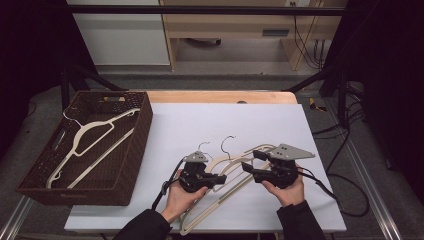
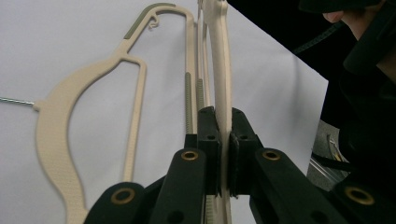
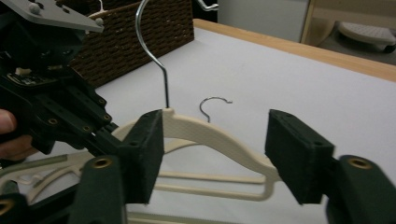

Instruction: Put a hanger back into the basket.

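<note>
Woven wicker basket [image 1: 131,150] at the left edge of the white-covered table [image 1: 210,120], with one cream plastic hanger [image 1: 87,135] lying inside it. Two further cream plastic hangers [image 1: 235,167] lie near the front edge, right of the basket, between the left gripper [image 1: 220,178] and the right gripper [image 1: 246,167]. A wooden strip [image 1: 220,96] runs behind the white sheet.

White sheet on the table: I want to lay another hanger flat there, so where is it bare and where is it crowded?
The white sheet is bare across its far half, between the wicker basket and the sheet's right edge, and along the strip beside the basket. The near middle is crowded: the cream hangers lie there between the left hand-held gripper and the right hand-held gripper.
</note>
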A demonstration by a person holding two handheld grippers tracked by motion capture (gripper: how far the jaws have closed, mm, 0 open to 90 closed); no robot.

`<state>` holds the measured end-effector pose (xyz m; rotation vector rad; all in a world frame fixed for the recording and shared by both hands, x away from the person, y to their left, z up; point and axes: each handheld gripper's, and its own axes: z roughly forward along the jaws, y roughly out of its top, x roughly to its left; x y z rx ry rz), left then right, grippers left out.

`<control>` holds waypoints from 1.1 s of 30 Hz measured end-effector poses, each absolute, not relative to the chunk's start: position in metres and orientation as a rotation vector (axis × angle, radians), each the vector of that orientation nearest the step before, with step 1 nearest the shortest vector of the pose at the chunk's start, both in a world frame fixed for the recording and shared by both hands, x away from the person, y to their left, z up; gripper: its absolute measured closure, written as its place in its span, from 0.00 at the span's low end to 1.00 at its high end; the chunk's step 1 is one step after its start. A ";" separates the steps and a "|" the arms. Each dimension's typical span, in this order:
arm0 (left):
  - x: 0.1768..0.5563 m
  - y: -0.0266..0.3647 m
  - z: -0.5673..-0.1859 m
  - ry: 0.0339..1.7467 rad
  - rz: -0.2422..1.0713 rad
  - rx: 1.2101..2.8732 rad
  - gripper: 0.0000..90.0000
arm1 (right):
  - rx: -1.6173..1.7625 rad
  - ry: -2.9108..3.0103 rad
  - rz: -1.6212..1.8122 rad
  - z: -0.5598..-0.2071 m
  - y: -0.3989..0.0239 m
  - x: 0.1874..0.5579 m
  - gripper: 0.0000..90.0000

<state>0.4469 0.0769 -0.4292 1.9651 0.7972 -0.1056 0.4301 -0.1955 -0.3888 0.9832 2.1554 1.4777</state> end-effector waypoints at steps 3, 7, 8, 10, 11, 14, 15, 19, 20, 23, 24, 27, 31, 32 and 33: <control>0.445 0.079 -0.425 0.780 -0.092 1.963 0.95 | 0.964 2.135 1.468 -0.390 -0.205 0.425 0.31; 0.443 0.087 -0.414 0.766 -0.090 1.929 0.95 | 0.960 2.124 1.424 -0.391 -0.213 0.423 0.25; 0.442 0.090 -0.411 0.759 -0.088 1.919 0.95 | 0.967 2.118 1.420 -0.390 -0.215 0.422 0.23; 0.441 0.095 -0.403 0.748 -0.080 1.909 0.95 | 0.977 2.100 1.426 -0.388 -0.219 0.422 0.22; 0.440 0.098 -0.400 0.740 -0.068 1.906 0.95 | 0.982 2.090 1.431 -0.387 -0.221 0.422 0.20; 0.439 0.107 -0.390 0.727 -0.046 1.904 0.95 | 0.998 2.066 1.446 -0.385 -0.226 0.421 0.18; 0.439 0.111 -0.387 0.726 -0.037 1.906 0.95 | 1.006 2.059 1.452 -0.385 -0.227 0.421 0.18; 0.439 0.123 -0.377 0.721 0.000 1.907 0.95 | 1.021 2.055 1.456 -0.386 -0.229 0.421 0.17; 0.439 0.126 -0.375 0.724 0.004 1.902 0.95 | 1.020 2.055 1.451 -0.387 -0.229 0.422 0.17; 0.441 0.137 -0.367 0.730 0.019 1.894 0.95 | 1.036 2.057 1.429 -0.390 -0.229 0.424 0.16; 0.441 0.141 -0.365 0.730 0.024 1.890 0.95 | 1.031 2.063 1.417 -0.391 -0.230 0.424 0.15; 0.441 0.154 -0.356 0.728 0.046 1.881 0.95 | 1.037 2.058 1.392 -0.391 -0.230 0.424 0.14; 0.441 0.172 -0.344 0.725 0.081 1.851 0.95 | 1.036 2.053 1.393 -0.391 -0.230 0.424 0.14; 0.441 0.176 -0.341 0.724 0.094 1.849 0.95 | 1.036 2.053 1.391 -0.391 -0.231 0.424 0.14; 0.440 0.180 -0.339 0.722 0.098 1.845 0.95 | 1.036 2.053 1.389 -0.391 -0.231 0.424 0.14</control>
